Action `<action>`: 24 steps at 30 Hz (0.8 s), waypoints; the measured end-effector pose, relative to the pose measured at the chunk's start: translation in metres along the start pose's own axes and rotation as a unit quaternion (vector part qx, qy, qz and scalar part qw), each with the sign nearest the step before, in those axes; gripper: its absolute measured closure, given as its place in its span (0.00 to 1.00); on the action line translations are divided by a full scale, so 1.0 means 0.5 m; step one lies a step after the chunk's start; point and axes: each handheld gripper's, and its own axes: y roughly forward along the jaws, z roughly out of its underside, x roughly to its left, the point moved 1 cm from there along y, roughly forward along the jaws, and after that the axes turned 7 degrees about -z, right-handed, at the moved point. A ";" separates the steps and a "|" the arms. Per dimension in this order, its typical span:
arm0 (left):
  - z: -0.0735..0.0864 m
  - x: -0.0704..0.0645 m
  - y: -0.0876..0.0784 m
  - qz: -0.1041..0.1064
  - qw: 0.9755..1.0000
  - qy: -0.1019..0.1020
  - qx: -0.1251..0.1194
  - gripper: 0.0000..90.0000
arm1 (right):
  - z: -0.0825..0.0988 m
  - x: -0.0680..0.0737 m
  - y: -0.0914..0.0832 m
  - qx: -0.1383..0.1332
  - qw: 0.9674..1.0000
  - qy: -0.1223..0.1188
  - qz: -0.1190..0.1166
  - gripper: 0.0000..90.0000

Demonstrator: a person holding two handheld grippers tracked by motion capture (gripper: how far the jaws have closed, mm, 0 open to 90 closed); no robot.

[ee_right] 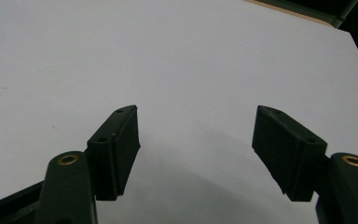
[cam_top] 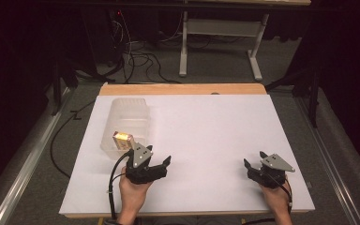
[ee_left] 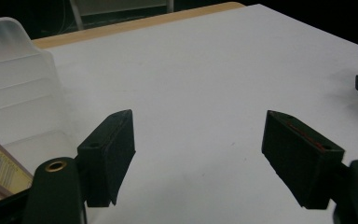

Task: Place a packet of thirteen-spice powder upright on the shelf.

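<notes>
Two claws gape | left claw beside bin | right claw apart

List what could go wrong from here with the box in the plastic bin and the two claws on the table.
1. The left claw sits close beside the translucent bin; a sideways swing could knock or shift this light container.
2. The yellow box lies inside the bin near its front wall, so reaching in over the rim could catch a jaw on the wall.
3. The right claw, open, rests far from the bin and could not steady it quickly.
</notes>
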 end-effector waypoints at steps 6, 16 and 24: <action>-0.001 -0.008 0.015 0.005 1.000 0.003 0.008 0.29 | 0.000 0.002 0.001 0.002 1.000 -0.008 0.003 0.36; -0.005 -0.031 0.033 0.021 1.000 0.009 0.011 0.29 | 0.000 0.001 0.001 0.003 1.000 -0.005 0.002 0.36; -0.004 -0.046 0.051 0.030 0.999 0.009 0.013 0.30 | 0.000 0.001 0.001 0.003 1.000 -0.008 0.003 0.36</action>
